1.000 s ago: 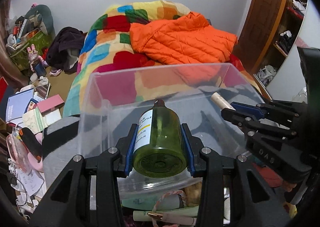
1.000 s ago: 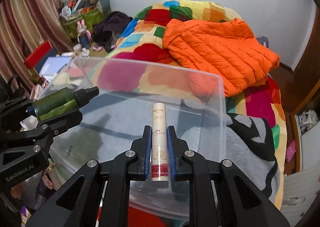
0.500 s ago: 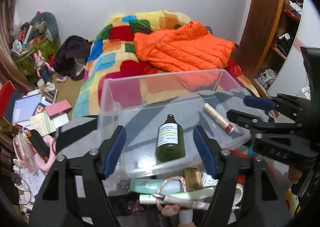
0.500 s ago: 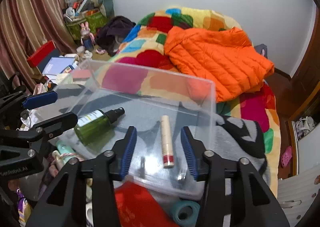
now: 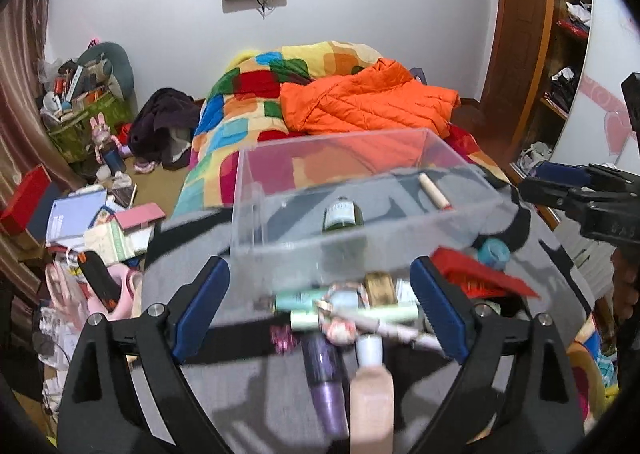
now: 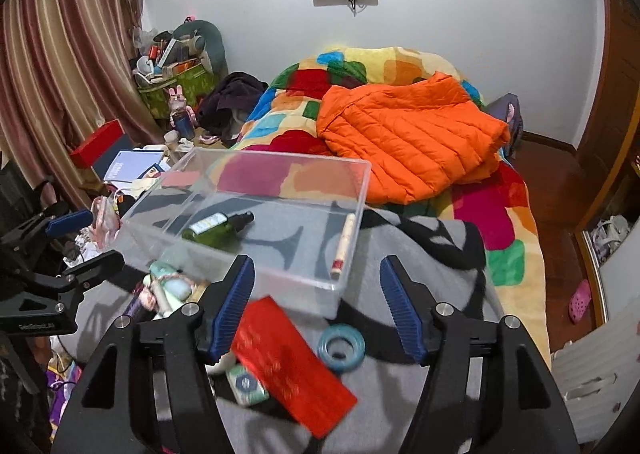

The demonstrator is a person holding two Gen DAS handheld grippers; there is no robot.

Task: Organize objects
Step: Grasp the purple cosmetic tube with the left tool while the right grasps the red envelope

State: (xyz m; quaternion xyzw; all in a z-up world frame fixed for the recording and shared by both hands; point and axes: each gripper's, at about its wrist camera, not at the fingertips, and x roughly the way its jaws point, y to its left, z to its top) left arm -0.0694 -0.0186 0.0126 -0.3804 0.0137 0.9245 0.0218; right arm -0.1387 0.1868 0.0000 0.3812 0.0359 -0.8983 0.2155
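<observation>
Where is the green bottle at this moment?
The green bottle lies on its side inside the clear box, toward the left in the right wrist view, apart from the cream tube along the box's right wall.

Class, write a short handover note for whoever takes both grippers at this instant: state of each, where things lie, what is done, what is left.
Left gripper: open, holding nothing.
Right gripper: open, holding nothing.
Done: green bottle and cream tube lie inside the clear bin.
Left: red envelope, blue tape ring, purple bottle and other toiletries wait on the grey blanket in front of the bin.
</observation>
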